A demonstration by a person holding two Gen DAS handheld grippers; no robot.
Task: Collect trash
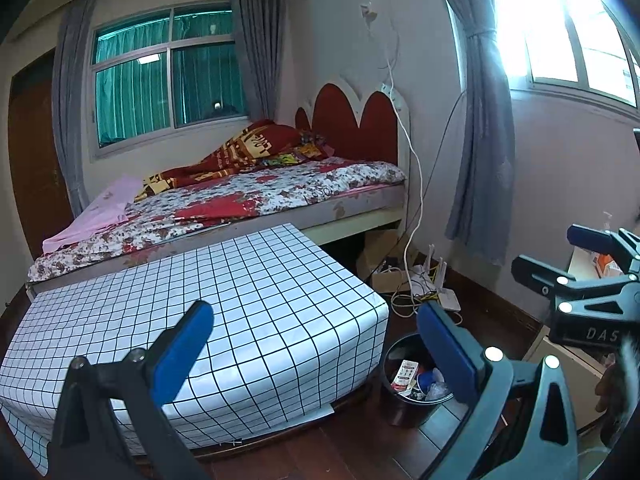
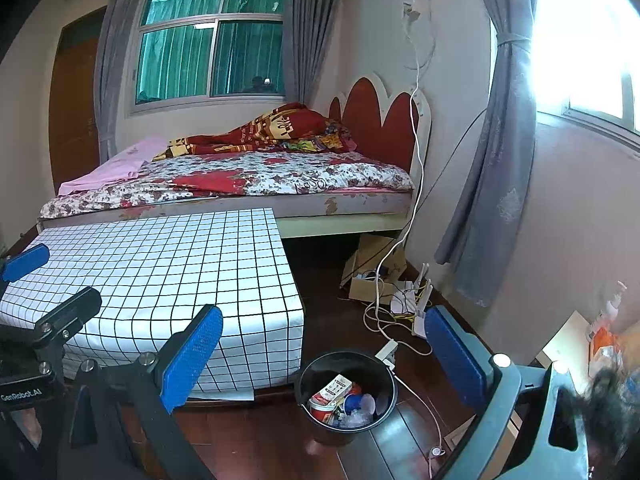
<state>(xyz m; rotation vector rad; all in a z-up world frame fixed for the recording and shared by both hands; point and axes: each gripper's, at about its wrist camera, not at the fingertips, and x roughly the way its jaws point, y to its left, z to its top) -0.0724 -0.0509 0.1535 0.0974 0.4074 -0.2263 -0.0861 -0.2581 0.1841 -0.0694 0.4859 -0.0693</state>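
Bedroom w/ bed (image 1: 280,188) behind a grid-cloth counter (image 1: 240,312). Black bin (image 2: 347,394) on the floor beside it, holding cartons & plastic: light, crushable stuff. Left hand-held gripper (image 1: 316,344) & right hand-held gripper (image 2: 324,356) both spread wide, empty. Take the bin by its rim, I'd say.

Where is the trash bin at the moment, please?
The trash bin stands on the wooden floor, low in both views, just right of the checked table.

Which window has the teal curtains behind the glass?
The window above the bed, on the far wall. The other window, on the right-hand wall, is blown out with daylight and shows no teal.
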